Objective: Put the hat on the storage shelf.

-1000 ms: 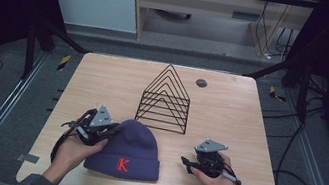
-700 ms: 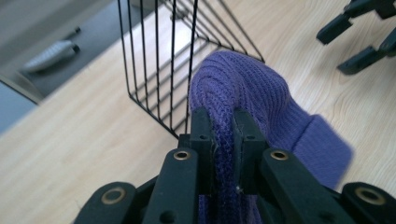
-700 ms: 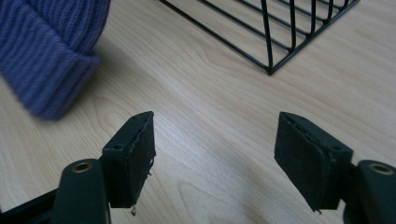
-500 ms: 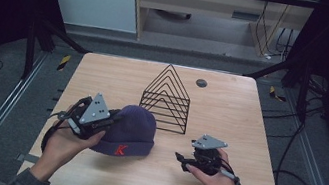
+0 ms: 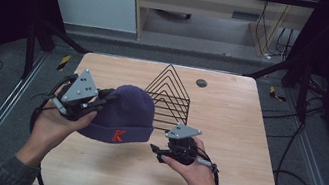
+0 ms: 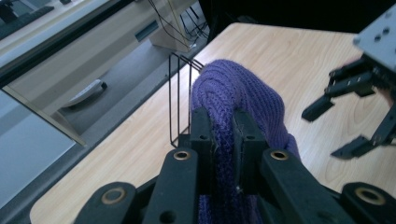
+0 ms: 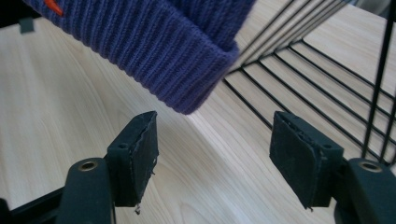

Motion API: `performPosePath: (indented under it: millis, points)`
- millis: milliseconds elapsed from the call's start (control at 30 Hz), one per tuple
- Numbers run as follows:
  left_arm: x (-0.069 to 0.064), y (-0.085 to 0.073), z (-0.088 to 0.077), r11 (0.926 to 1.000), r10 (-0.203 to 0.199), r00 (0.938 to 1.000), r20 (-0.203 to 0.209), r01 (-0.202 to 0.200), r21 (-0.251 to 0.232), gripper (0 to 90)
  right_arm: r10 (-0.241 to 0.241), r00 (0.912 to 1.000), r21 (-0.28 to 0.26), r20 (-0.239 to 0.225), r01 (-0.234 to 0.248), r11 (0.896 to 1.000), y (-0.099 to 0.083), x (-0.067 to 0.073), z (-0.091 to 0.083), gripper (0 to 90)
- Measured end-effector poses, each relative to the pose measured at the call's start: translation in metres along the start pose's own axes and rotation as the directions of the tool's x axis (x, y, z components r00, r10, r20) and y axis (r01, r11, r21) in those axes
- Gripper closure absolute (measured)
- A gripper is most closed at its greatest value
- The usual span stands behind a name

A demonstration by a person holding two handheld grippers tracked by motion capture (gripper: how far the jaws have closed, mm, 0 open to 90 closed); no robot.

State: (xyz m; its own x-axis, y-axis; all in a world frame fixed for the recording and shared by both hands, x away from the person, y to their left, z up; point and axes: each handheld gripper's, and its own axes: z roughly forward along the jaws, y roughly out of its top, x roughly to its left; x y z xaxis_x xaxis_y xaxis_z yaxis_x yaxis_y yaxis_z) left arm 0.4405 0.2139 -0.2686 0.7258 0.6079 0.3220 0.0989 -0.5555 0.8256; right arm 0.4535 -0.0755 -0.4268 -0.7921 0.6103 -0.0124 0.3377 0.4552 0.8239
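A purple knit beanie with an orange K on its cuff hangs off the table, lifted by its left side. My left gripper is shut on a fold of the knit; in the left gripper view the pads pinch the beanie. My right gripper sits just right of the cuff, open, its jaws having just been closing. In the right gripper view the cuff corner of the beanie hangs ahead of the gap of my right gripper, with nothing pressed between the pads.
A black wire rack shaped like nested triangles stands on the wooden table right behind the beanie. A small dark disc lies near the far edge. Black frame posts flank the table.
My left gripper has risen with the beanie, lifting it off the table. My right gripper has moved left and up toward the cuff.
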Motion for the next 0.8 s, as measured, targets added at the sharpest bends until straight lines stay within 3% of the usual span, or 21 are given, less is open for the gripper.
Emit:
performPosePath:
  millis: [233, 367, 567, 800]
  points:
    - [0.011, 0.024, -0.010, 0.9991, 0.026, 0.9996, -0.011, -0.027, -0.032, 80.5, 0.011, 0.9994, -0.040, -0.032, -0.012, 0.999, 0.022, 0.003, -0.003, 34.3]
    - [0.020, 0.039, -0.009, 0.9984, 0.041, 0.9991, -0.005, -0.041, -0.039, 80.5, -0.005, 0.9998, -0.057, -0.021, 0.004, 0.998, 0.035, 0.001, -0.009, 34.5]
    - [0.026, 0.054, -0.006, 0.9964, 0.062, 0.9978, -0.021, -0.063, -0.056, 80.5, -0.013, 0.9999, -0.088, 0.009, 0.014, 0.996, 0.055, -0.011, -0.024, 36.9]
    - [0.031, 0.074, 0.003, 0.9933, 0.067, 0.9976, -0.018, -0.068, -0.094, 80.4, 0.013, 0.9999, -0.110, 0.003, -0.013, 0.994, 0.074, -0.032, -0.033, 38.6]
